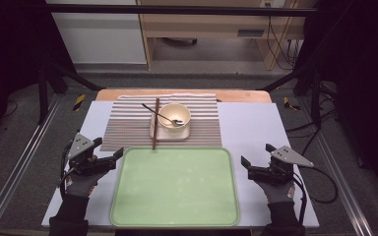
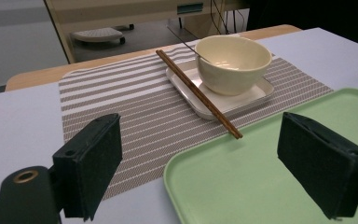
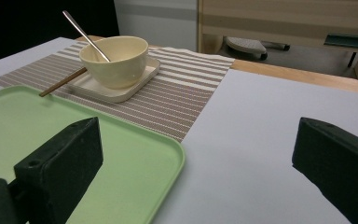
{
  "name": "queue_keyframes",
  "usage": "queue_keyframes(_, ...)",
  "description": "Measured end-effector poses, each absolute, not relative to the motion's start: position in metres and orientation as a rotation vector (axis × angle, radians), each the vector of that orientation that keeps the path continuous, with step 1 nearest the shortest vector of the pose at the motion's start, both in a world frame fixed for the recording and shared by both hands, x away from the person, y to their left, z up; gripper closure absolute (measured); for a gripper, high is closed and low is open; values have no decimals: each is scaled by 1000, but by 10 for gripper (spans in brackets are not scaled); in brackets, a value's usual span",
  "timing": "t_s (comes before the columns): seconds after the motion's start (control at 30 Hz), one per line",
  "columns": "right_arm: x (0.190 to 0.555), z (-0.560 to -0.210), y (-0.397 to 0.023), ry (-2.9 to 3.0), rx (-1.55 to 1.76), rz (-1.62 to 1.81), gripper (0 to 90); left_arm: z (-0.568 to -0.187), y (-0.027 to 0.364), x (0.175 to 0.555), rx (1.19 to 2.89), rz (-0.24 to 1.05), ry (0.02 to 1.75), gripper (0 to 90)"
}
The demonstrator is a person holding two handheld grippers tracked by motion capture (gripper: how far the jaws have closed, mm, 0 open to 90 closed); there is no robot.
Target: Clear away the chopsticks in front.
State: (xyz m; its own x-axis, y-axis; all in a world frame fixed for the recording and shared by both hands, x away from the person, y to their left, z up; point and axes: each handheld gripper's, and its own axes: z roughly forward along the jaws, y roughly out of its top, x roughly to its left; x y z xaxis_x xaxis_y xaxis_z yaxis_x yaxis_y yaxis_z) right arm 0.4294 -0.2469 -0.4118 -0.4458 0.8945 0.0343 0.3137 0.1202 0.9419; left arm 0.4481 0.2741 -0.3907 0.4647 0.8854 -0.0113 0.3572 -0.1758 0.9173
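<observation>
A cream bowl [image 1: 174,116] stands on a small square white plate [image 1: 170,132] on a striped placemat [image 1: 128,125]. A metal spoon [image 1: 162,117] leans in the bowl, and brown chopsticks [image 1: 156,123] lie across the plate's left edge with their tips over the rim of a light green tray [image 1: 174,187]. My left gripper [image 1: 109,152] hovers at the tray's left edge, open with nothing between its jaws. My right gripper [image 1: 256,154] hovers just right of the tray, also open and empty. The bowl [image 2: 232,63] and chopsticks [image 2: 198,93] lie ahead in the left gripper view; the bowl [image 3: 115,59] and spoon [image 3: 86,36] show in the right gripper view.
A pale lavender mat [image 1: 251,128] covers the wooden table [image 1: 236,95]. Black frame bars [image 1: 177,10] stand around the table, with cabinets and cables on the floor behind. Bare mat lies to the right of the placemat.
</observation>
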Motion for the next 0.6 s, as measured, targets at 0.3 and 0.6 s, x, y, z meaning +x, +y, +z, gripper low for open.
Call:
queue_keyframes(0.3,430,-414,-245,1845,1173,1322,22,-386,255,470,1749,699,1052,148)
queue_keyframes(0.6,431,-415,-244,1848,1176,1307,26,-393,239,501,1765,679,1076,176)
